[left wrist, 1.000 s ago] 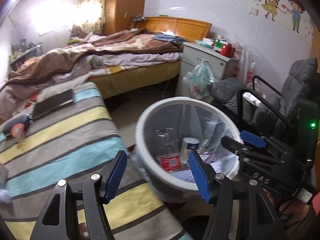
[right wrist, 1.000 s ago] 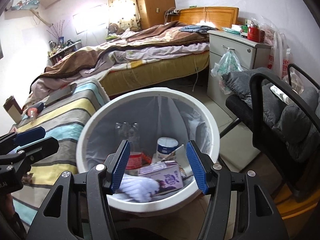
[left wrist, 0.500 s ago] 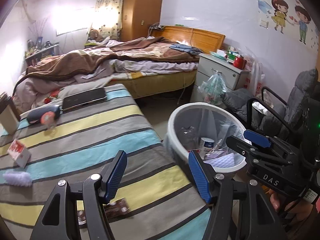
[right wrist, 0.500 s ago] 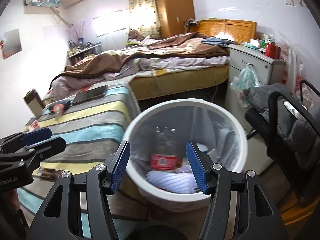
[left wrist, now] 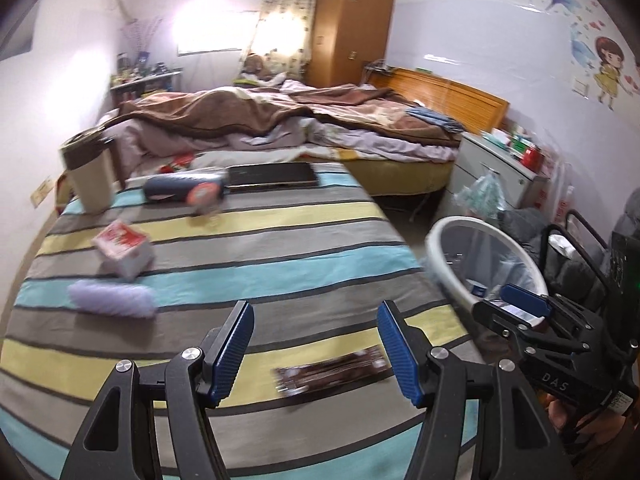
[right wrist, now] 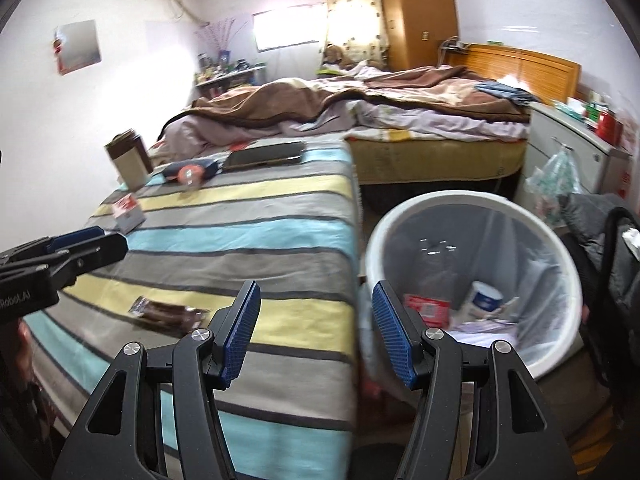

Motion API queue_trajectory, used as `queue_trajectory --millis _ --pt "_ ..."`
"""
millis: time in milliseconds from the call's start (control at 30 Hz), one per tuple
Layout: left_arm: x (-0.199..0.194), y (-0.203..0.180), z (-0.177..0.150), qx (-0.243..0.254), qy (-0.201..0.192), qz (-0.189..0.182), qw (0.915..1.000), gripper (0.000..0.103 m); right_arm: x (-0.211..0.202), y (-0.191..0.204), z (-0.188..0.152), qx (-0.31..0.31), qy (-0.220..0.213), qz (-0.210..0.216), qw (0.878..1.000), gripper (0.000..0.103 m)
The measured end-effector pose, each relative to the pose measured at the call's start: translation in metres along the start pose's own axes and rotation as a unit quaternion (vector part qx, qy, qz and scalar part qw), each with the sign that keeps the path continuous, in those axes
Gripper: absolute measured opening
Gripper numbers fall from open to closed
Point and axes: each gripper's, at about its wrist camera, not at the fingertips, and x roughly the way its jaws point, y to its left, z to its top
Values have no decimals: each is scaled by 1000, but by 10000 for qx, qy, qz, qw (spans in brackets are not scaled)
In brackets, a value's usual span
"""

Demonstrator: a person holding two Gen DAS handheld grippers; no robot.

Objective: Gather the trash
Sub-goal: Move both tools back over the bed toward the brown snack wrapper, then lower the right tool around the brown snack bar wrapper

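Both grippers empty, jaws wide apart, over the striped tabletop [left wrist: 280, 248] beside the trash bin [right wrist: 472, 200].
Left gripper [left wrist: 316, 354] hangs just above a brown wrapper [left wrist: 332, 370] near the tabletop's front edge; right gripper [right wrist: 316, 334] sits between tabletop edge and bin. Further back on the tabletop: purple wad [left wrist: 112, 300], red-and-white box [left wrist: 122, 248]. Bin holds a white tub [right wrist: 482, 300] and red-labelled bottle [right wrist: 426, 306].
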Motion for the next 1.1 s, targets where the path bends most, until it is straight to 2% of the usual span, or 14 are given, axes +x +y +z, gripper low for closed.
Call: queue_trajectory --millis 100,533,733,867,1033,1100 --pt "-4 21 -6 -139 9 199 9997 64 4 12 -3 -72 76 160 9998 60" --pt "-16 83 -24 -579 78 623 9963 64 19 60 -6 -729 320 760 9939 60" --pt "-12 113 -29 -805 196 824 9931 64 32 82 -8 -1205 537 1020 9860 60" --pt "-6 129 -30 -915 260 919 9912 64 38 94 -9 -1484 730 1352 9769 60" --pt "5 146 -26 -1040 332 1000 9890 64 45 106 -12 -1941 958 1420 9659 60" --pt "10 152 -23 -1141 361 928 9885 65 47 109 -14 -2108 1037 1382 9621 60"
